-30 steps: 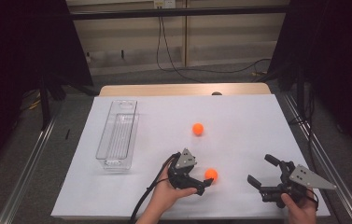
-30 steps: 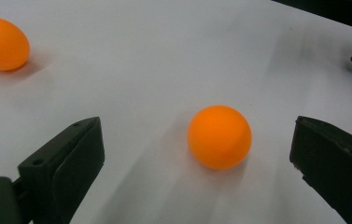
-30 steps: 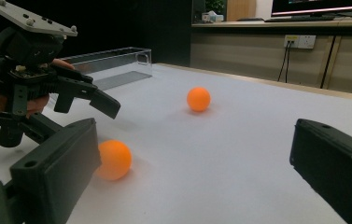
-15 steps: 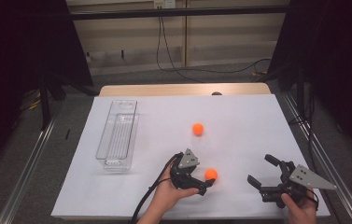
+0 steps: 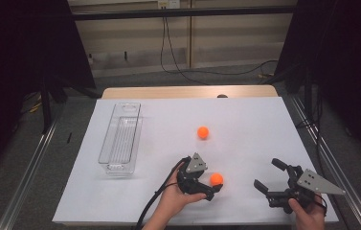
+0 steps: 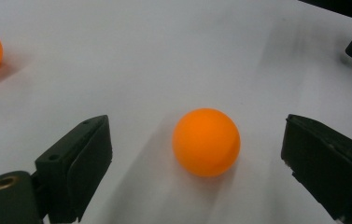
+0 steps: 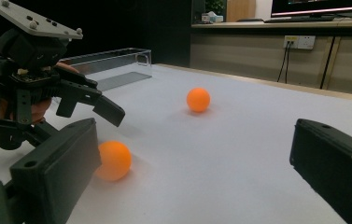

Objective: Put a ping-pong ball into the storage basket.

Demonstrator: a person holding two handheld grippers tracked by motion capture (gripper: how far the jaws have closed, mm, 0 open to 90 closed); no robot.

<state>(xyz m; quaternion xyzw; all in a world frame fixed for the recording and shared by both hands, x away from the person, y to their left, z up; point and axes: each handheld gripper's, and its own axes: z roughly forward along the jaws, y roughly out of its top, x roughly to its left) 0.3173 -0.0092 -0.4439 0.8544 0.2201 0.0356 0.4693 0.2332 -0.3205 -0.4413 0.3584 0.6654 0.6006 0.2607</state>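
Left tongs (image 5: 215, 186), matte black plastic w/ a grey three-cornered plate on top, sit low near the front edge of the tabletop (image 5: 245, 124), which is covered by a smooth white sheet. Their jaws have just been closing, yet a clear gap remains on both sides of the near ball (image 6: 206, 142), a small, smooth orange sphere w/ a faint satin sheen. It rests on the white sheet between the two blocky, flat-faced pads; neither pad touches it, so these tongs are open around it, not gripping.

In the left gripper view the ball sits a bit nearer the right-hand pad and casts a soft shadow on the sheet.

A second orange ball (image 5: 203, 132), same size & finish, lies farther back toward mid-tabletop, well apart from the first.

Right tongs (image 5: 268, 178), same black build & grey plate, are held by a hand at the front right corner, jaws spread wide w/ nothing between them, resting well apart from both balls.

At the left stands a long, narrow clear plastic bin (image 5: 120, 139): rectangular, thin-walled, glossy, w/ a ribbed floor, open on top.

Black cable trails from the left tongs toward the front edge.
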